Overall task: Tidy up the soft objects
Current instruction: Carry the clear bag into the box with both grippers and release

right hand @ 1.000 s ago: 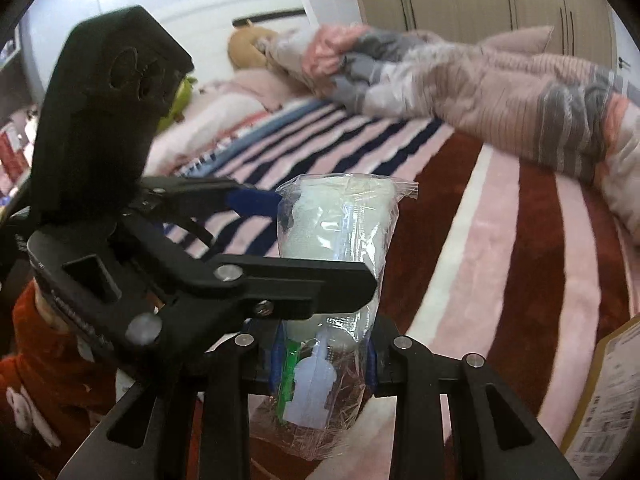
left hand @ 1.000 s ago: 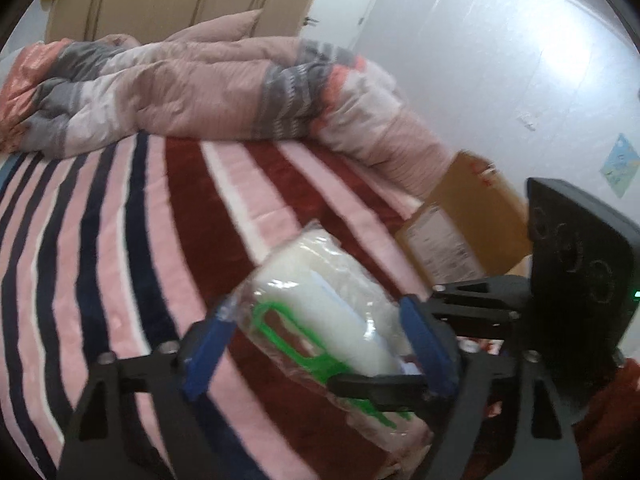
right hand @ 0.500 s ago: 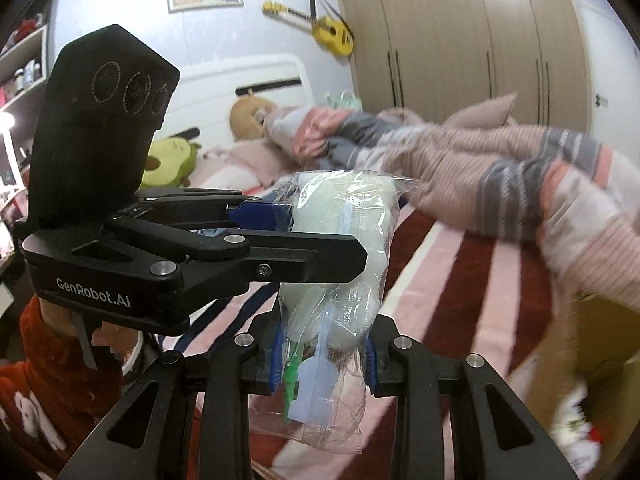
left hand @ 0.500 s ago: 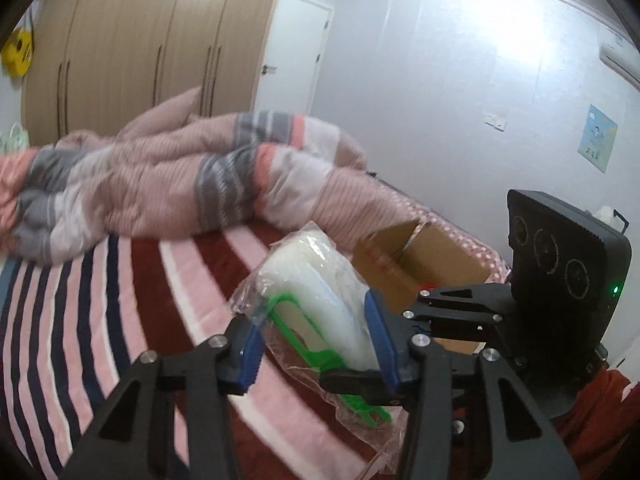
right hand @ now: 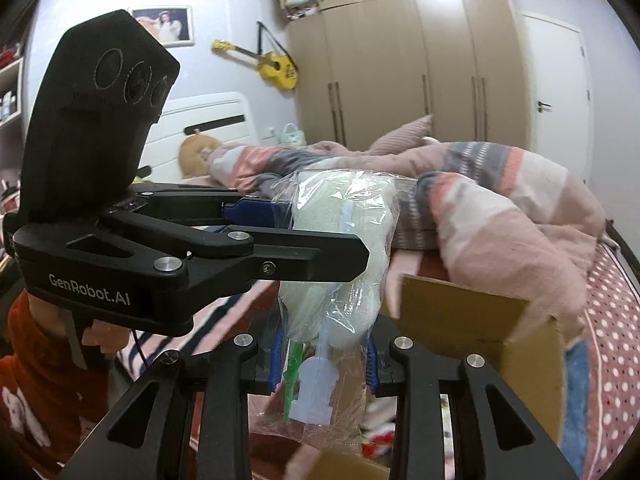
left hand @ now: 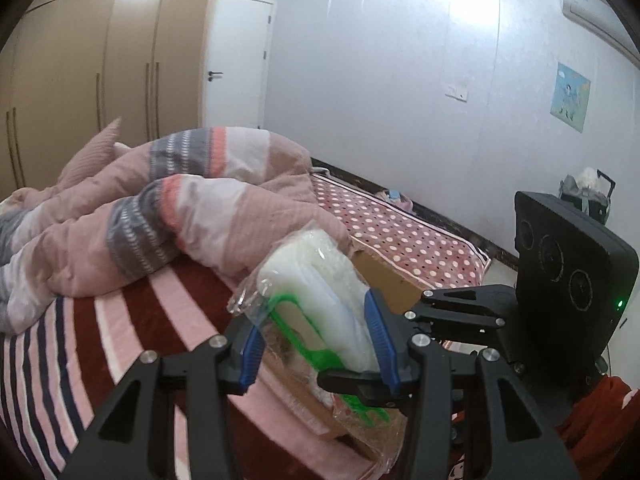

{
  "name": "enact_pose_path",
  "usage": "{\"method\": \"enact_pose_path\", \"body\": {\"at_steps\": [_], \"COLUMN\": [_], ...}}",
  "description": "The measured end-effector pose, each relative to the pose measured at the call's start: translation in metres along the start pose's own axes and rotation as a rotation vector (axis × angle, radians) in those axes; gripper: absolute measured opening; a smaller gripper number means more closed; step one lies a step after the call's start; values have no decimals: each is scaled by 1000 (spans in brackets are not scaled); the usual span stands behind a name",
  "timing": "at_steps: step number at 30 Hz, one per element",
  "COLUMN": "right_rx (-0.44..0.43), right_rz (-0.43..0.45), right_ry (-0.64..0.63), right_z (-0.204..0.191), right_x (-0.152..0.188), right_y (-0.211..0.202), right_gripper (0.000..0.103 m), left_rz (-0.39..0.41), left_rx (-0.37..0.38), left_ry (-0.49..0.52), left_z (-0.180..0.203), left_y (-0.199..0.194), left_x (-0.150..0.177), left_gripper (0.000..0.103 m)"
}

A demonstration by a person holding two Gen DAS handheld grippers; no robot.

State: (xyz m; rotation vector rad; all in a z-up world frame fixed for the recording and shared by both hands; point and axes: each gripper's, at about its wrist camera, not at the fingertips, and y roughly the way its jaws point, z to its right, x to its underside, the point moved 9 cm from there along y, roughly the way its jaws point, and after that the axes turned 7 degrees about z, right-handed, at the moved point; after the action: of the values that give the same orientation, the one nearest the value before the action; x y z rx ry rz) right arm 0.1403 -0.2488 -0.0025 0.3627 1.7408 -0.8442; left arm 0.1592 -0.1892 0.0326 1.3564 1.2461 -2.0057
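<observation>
A clear plastic bag [left hand: 320,292] of white soft pads with green and pale blue plastic handles is held in the air by both grippers. My left gripper [left hand: 316,348] is shut on the bag's lower part. My right gripper [right hand: 324,364] is shut on its handle end, and the bag [right hand: 344,256] rises above it. The left gripper also shows from the side in the right wrist view [right hand: 304,240]. An open cardboard box [right hand: 472,328] stands on the bed just behind and below the bag, also in the left wrist view [left hand: 384,272].
A rumpled pink and grey duvet [left hand: 168,216] lies across the striped bed cover [left hand: 92,344]. A dotted red blanket [left hand: 392,232] lies beside the box. Wardrobes [right hand: 404,72] and a door [left hand: 236,60] stand behind. A person in red [right hand: 48,380] is at left.
Both grippers have lifted the bag up from above the striped cover and carried it towards the cardboard box. The box now sits directly behind the bag.
</observation>
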Motion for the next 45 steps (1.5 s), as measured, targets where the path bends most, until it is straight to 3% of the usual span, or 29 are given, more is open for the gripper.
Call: {"method": "enact_pose_path", "body": {"at_steps": [8,15,21,25,28,34,41,45], "right_rx": [30,66,91,108,120,130,139,131], "right_rz": [-22,-93,-135,-154,-166,-160,-101,4], "right_ry": [47,22,13,29,38,29,17,-26], "right_z": [52,67,69,73,74,69,60,48], "right_x": [25,57,74,77,77,67,44,22], "right_y": [4,30,40,43,41,27,6,-12], "right_gripper": [28,33,41,61,61,65,70,86], "left_rz": [-64,-154,-190,-189,-162,-92,7,81], "left_rx": [26,-15,-54,-52,-66,-104,-181,-304], "left_ry": [29,49,60,56,57,40,-8,-42], "left_z": [26,19,7,3,1,-5,-17,-30], "left_y": [57,94,105,106,101,77,30,-8], "left_x": [1,30,46,49,44,30,19,17], "left_gripper": [45,47,62,78,89,98,102,102]}}
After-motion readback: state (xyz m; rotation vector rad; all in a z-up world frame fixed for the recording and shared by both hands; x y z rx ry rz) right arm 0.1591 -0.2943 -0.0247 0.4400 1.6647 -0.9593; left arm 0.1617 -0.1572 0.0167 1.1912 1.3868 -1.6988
